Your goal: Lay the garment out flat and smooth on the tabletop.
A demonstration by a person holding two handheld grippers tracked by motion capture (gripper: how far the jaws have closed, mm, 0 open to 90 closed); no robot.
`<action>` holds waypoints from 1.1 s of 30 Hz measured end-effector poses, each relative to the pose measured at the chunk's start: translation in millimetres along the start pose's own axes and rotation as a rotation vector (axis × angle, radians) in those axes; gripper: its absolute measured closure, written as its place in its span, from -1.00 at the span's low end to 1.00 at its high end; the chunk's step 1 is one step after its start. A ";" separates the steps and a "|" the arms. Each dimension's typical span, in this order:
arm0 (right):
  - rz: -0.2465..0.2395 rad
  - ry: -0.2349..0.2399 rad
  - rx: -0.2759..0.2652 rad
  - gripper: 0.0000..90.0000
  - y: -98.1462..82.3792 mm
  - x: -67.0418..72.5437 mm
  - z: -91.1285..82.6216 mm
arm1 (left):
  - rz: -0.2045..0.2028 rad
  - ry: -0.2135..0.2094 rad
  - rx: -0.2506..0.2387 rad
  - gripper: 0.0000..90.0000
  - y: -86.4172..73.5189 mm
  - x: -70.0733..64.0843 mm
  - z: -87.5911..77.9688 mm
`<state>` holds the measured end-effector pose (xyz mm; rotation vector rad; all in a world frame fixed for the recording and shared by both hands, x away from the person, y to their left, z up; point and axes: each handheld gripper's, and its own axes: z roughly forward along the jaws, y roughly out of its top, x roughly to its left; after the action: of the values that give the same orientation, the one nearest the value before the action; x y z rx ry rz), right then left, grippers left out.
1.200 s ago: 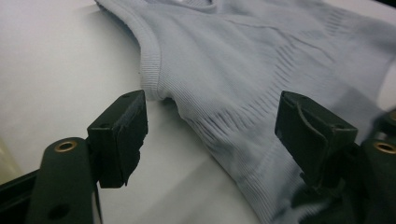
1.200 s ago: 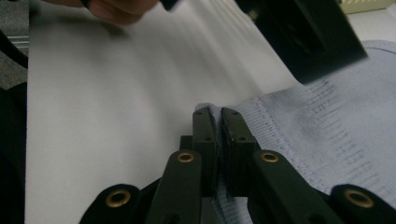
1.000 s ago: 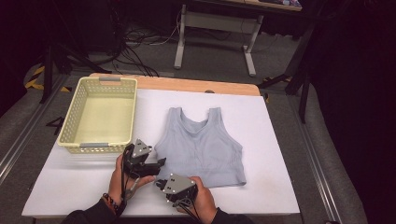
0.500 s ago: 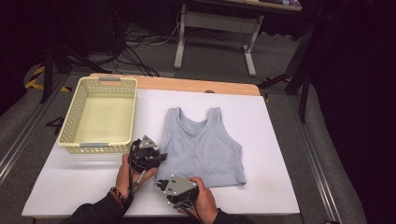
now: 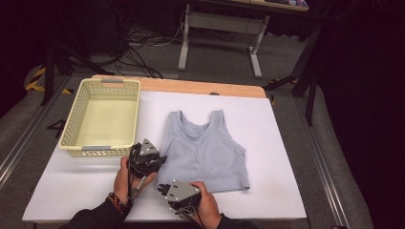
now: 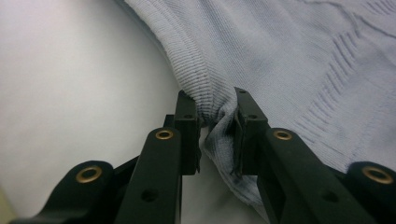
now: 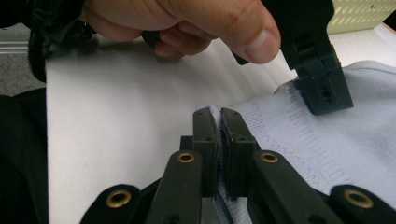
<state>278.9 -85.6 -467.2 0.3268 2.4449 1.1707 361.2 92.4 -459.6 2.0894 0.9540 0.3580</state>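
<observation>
A pale grey-blue knitted crop top (image 5: pixel 203 152) lies flat on the white table (image 5: pixel 267 124), straps pointing away from me. At the top's left side edge, my left gripper (image 5: pixel 158 160) (image 6: pixel 212 105) has just been closing, and the ribbed edge is now bunched and pinched between its pads. My right gripper (image 5: pixel 163 187) (image 7: pixel 218 116) is shut on the bottom hem near the lower left corner, with a thin strip of fabric between its jaws. In the right gripper view, the left gripper (image 7: pixel 322 88) and the hand holding it show just beyond.
A cream plastic basket (image 5: pixel 76 143) stands empty at the table's left, close to my left hand. White tabletop stretches to the right of and behind the top. Beyond the far edge are cables and a desk frame on the floor.
My left gripper has shifted slightly toward the top's left edge and its jaws have drawn together on the fabric. The right gripper and the top have stayed put.
</observation>
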 end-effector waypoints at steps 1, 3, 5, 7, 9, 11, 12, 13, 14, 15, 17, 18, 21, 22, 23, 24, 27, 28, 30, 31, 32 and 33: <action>0.000 0.004 -0.006 0.89 0.6 1.4 0.4 | 0.001 0.005 -0.003 0.69 -0.7 0.2 -1.9; -0.003 0.010 -0.010 0.89 1.3 3.5 1.7 | 0.011 0.016 -0.002 0.69 -2.0 0.8 -7.2; -0.009 0.010 -0.024 0.89 2.5 5.9 2.6 | 0.011 0.015 -0.005 0.69 -2.0 1.1 -10.6; -0.004 0.008 -0.032 0.89 3.2 6.5 2.4 | 0.024 0.014 -0.008 0.69 0.1 2.9 -14.2; 0.001 -0.002 -0.045 0.89 4.4 6.2 0.7 | 0.022 0.005 -0.011 0.69 1.5 4.9 -15.8; 0.001 -0.008 -0.052 0.89 5.2 5.6 -0.6 | 0.025 0.009 -0.011 0.69 1.9 5.0 -15.4; 0.005 -0.008 -0.052 0.89 5.6 5.6 -1.2 | 0.022 0.011 -0.012 0.69 2.3 4.6 -14.7; 0.009 -0.010 -0.054 0.89 5.6 5.2 -1.8 | 0.021 0.007 -0.016 0.69 3.3 4.5 -13.8; 0.012 -0.012 -0.054 0.89 5.4 4.7 -2.6 | 0.021 0.005 -0.018 0.69 5.0 3.9 -13.3; 0.013 -0.018 -0.053 0.89 5.0 3.5 -4.8 | 0.031 -0.003 -0.030 0.69 10.2 1.0 -13.1; 0.028 -0.032 -0.060 0.89 4.6 1.4 -10.1 | 0.060 -0.006 -0.060 0.69 17.8 -3.8 -15.6; 0.028 -0.032 -0.060 0.89 4.6 1.4 -10.1 | 0.060 -0.006 -0.060 0.69 17.8 -3.8 -15.6; 0.061 -0.058 -0.091 0.89 4.6 -4.6 -24.3 | 0.081 -0.018 -0.081 0.69 31.7 -11.8 -16.4; 0.065 -0.070 -0.097 0.89 4.7 -6.0 -28.7 | 0.084 -0.024 -0.082 0.69 35.9 -13.9 -15.2; 0.070 -0.082 -0.103 0.89 4.5 -7.5 -33.1 | 0.090 -0.026 -0.086 0.69 40.1 -15.5 -14.1; 0.073 -0.096 -0.109 0.89 4.1 -9.1 -37.7 | 0.095 -0.029 -0.089 0.69 43.2 -16.8 -13.2; 0.072 -0.147 -0.127 0.89 2.7 -13.3 -50.6 | 0.119 -0.034 -0.096 0.69 54.5 -22.4 -10.3; 0.077 -0.166 -0.135 0.89 1.2 -16.8 -58.1 | 0.124 -0.036 -0.097 0.69 58.6 -24.4 -9.1; 0.088 -0.174 -0.141 0.89 0.0 -19.0 -62.5 | 0.122 -0.053 -0.103 0.69 67.4 -28.3 -6.0; 0.107 -0.191 -0.148 0.89 -2.8 -23.5 -70.9 | 0.126 -0.061 -0.106 0.68 74.4 -32.2 -2.8; 0.107 -0.191 -0.148 0.89 -2.8 -23.5 -70.9 | 0.126 -0.061 -0.106 0.68 74.4 -32.2 -2.8; 0.119 -0.197 -0.156 0.89 -4.6 -26.0 -75.0 | 0.134 -0.072 -0.105 0.68 80.7 -36.4 0.6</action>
<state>267.6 -149.8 -421.7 0.5208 2.1761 1.3032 378.0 33.1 -396.0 2.0607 0.7392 0.3901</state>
